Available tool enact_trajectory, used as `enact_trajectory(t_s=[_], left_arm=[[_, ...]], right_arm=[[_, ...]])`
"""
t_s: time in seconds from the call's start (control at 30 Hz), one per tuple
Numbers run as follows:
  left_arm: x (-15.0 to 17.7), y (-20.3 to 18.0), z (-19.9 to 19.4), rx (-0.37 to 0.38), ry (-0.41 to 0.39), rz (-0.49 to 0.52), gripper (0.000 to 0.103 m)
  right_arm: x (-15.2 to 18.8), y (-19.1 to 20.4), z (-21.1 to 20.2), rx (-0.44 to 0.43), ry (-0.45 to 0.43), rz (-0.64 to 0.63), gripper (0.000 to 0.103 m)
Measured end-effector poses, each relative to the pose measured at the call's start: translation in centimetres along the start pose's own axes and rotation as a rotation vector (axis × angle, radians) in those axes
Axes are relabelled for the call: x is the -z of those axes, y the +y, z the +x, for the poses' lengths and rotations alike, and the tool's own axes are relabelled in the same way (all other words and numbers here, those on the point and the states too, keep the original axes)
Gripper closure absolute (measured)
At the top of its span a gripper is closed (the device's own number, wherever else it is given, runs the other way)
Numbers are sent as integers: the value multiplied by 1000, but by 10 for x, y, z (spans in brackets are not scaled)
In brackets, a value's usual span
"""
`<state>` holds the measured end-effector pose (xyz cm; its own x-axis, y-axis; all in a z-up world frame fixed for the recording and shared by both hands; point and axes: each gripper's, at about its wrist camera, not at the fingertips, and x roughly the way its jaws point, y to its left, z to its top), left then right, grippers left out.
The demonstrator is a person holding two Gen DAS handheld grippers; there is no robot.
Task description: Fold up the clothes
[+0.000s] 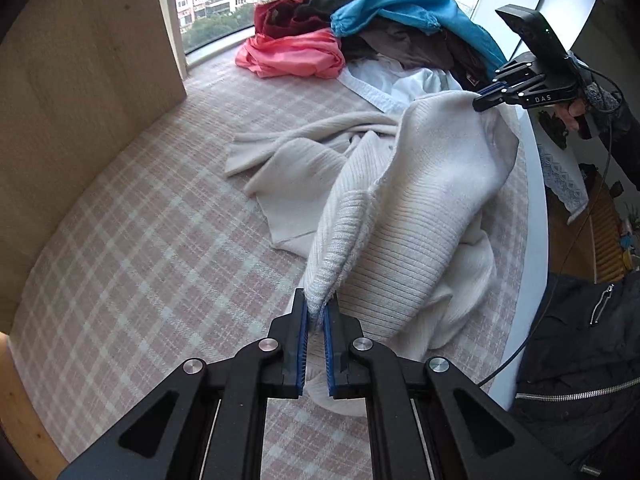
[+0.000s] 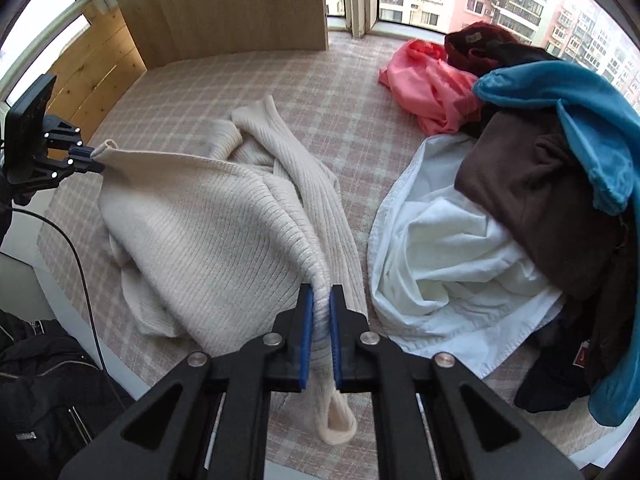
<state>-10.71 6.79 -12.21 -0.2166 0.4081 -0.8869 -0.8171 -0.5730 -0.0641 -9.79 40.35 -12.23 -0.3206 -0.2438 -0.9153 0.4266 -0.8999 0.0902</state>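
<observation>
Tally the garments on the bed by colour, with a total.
Cream: 1, the cream sweater
White: 1, white garment
Pink: 1, pink garment
Blue: 1, blue garment
Brown: 1, brown garment
Dark red: 1, dark red garment
Black: 1, black garment
Total: 7

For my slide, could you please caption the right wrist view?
Right gripper and left gripper pinch a cream sweater above the checked bed.

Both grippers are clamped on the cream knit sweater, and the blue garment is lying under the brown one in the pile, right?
Not quite. Both the left gripper and the right gripper are indeed clamped on the cream knit sweater, but the blue garment is draped over the top of the brown one, not under it. The right wrist view shows this most clearly.
</observation>
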Motion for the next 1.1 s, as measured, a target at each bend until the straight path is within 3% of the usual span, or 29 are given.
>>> enact_trajectory(t_s=[0.2,0.47,0.6,0.67,0.73,0.83,0.97,1.1], left_arm=[[-18,-18,-74,-168,-128,40,97],[-89,-17,-209,-457,-325,-4,97],[-108,-31,-291,-609,-408,-14,97],[-111,-41,-328,-658,-440,-21,97],[-107,-51,-351,-671,-454,-22,97],[-92,-66,-347,-695,-412,2,97],[-41,-65,-291,-639,-311,-49,97],[45,-55,-224,-527,-186,-205,97]], right_arm=[[-22,10,-58,80,-160,-29,96],[-101,18,-207,171,-519,-39,96],[-120,42,-293,253,-699,-101,100],[-121,47,-337,189,-755,-107,100],[-126,49,-358,77,-705,-112,100],[-124,60,-334,64,-591,-173,98],[-106,80,-211,-50,-316,-256,95],[-87,118,-68,-120,-39,-364,95]])
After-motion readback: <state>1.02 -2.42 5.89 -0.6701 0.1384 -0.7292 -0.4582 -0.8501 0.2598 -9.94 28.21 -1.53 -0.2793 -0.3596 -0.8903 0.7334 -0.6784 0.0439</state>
